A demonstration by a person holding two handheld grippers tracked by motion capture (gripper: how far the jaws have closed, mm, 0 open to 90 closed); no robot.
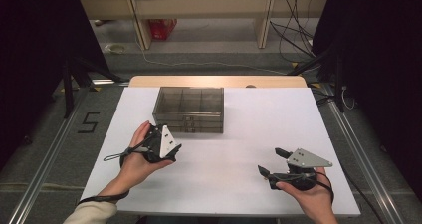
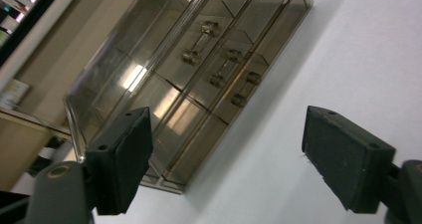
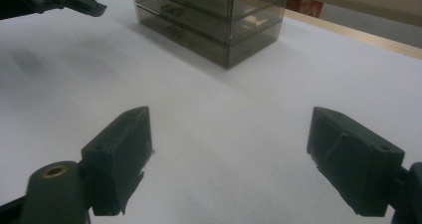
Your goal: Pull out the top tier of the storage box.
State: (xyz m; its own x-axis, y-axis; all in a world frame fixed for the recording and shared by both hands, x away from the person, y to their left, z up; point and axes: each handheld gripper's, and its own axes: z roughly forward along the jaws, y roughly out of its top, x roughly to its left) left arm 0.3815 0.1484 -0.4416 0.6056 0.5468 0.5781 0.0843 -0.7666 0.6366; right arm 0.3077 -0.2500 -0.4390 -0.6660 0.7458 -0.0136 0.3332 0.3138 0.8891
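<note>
A smoky transparent drawer box [image 1: 189, 109] with three stacked drawers stands at the back middle of the white table top [image 1: 263, 119]. My left gripper [image 1: 160, 134], held in a hand, sits just left of the box's front corner. In the left gripper view the box [image 2: 199, 59] lies ahead at a slant, its drawer handles [image 2: 221, 67] facing me. The left gripper [image 2: 226, 117] is open with nothing between its jaws. My right gripper [image 1: 271, 161] rests near the front right, open and holding nothing [image 3: 230, 112], with the box [image 3: 214, 20] far ahead.
A wooden table edge [image 1: 219, 81] shows behind the white top. Beyond it are a red box [image 1: 162, 28] on the floor, cables [image 1: 293, 35] and shelf legs. Metal rails run along both sides, with a "5" [image 1: 88, 122] marked at the left.
</note>
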